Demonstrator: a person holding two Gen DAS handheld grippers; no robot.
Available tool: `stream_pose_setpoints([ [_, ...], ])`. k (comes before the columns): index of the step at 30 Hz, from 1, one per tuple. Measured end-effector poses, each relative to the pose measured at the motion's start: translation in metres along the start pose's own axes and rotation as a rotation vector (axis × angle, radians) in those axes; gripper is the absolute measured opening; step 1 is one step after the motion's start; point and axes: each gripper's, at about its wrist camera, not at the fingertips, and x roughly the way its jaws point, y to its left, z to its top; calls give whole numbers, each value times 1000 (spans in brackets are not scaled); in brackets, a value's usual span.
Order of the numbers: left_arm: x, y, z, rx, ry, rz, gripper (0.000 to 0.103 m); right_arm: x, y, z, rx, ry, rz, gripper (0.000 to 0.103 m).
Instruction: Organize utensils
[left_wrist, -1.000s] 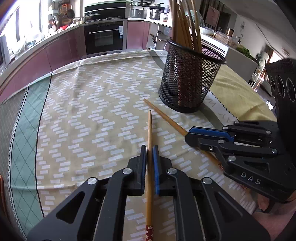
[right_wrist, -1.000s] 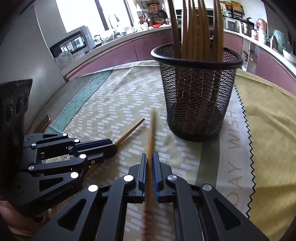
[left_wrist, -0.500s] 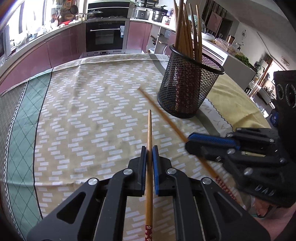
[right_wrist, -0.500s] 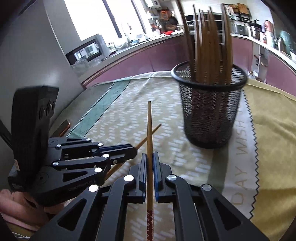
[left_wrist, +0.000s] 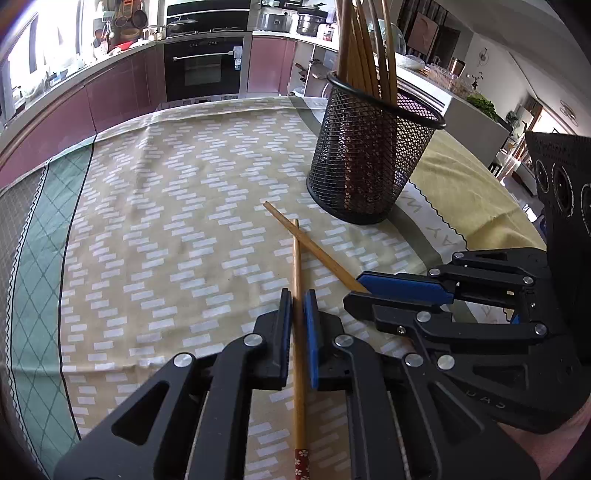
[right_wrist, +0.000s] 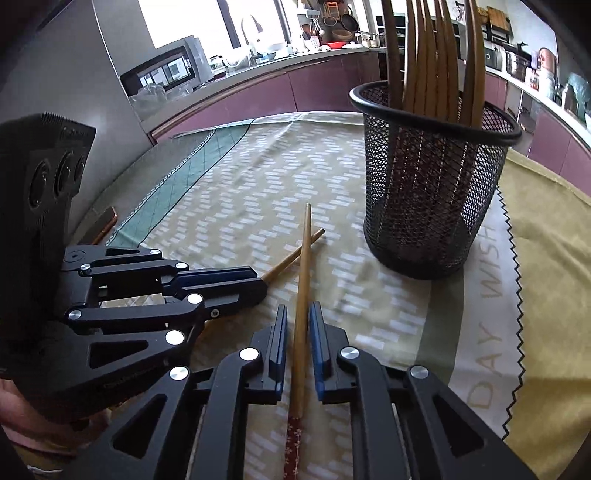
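Left wrist view: the left gripper (left_wrist: 298, 314) has a chopstick (left_wrist: 296, 266) running between its jaws. The left jaw lies against the wood; a thin gap shows at the blue pad on the right, so I cannot tell for sure that the pinch is firm. Its patterned red end points back toward the camera. The right gripper (left_wrist: 373, 290) comes in from the right with its jaws pressed together on a second chopstick (left_wrist: 314, 249), which crosses the first near the tips, above the tablecloth (left_wrist: 166, 221).

In the right wrist view the right gripper (right_wrist: 298, 325) shows daylight on both sides of its stick (right_wrist: 303, 273), though the fisheye may exaggerate this, so the hold looks loose there. The left gripper (right_wrist: 236, 284) sits just beside it, closed around the other stick (right_wrist: 295, 254).

The mesh cup (right_wrist: 432, 177) stands upright near the crossed tips and already holds a bundle of chopsticks (right_wrist: 432, 62), so most of the sorting seems done. These two sticks look like the last ones out; they have yet to be lifted, turned upright and dropped into the cup.
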Motion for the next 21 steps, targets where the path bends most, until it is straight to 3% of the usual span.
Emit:
stream_pose_setpoints([
  [4,1,0,1,-2,-1,4,8,0,-2,1,14,-4,14,6],
  [21,-16,3,6,-20,-50,-2,7,-36,-15,0,40,-108,52,6],
])
